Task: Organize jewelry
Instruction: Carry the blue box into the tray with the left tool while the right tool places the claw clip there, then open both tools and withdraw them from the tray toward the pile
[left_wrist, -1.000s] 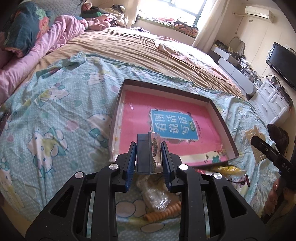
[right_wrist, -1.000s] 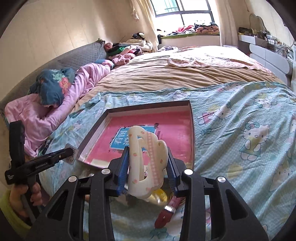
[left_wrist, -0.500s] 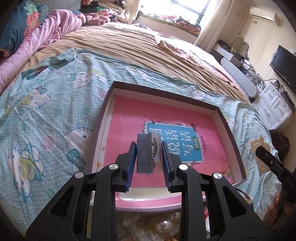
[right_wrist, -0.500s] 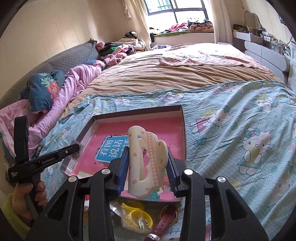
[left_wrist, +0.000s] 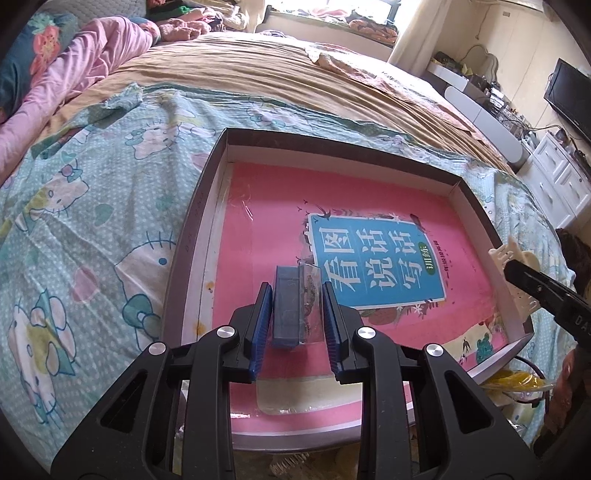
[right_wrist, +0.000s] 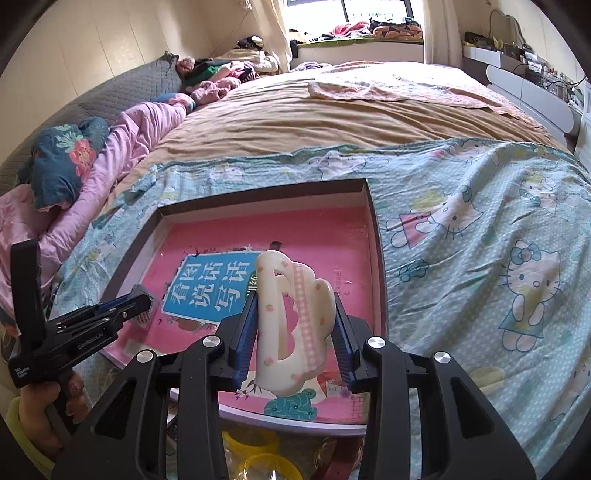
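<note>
My left gripper is shut on a small dark blue card with a clear packet of jewelry, held over the near left part of a shallow dark-rimmed box. A pink book with a blue title panel lies flat inside the box. My right gripper is shut on a cream hair claw clip with small pink marks, hanging above the box's near right part. In the right wrist view the left gripper shows at left with its packet.
The box rests on a teal cartoon-cat bedsheet over a tan blanket. Yellow bangles and a brown strap lie loose at the box's near edge. Pink bedding is piled far left. Dressers and a TV stand to the right.
Both grippers have moved forward and down over the box, each still holding its item. The loose jewelry pile has slipped beneath the near edge of both views.
</note>
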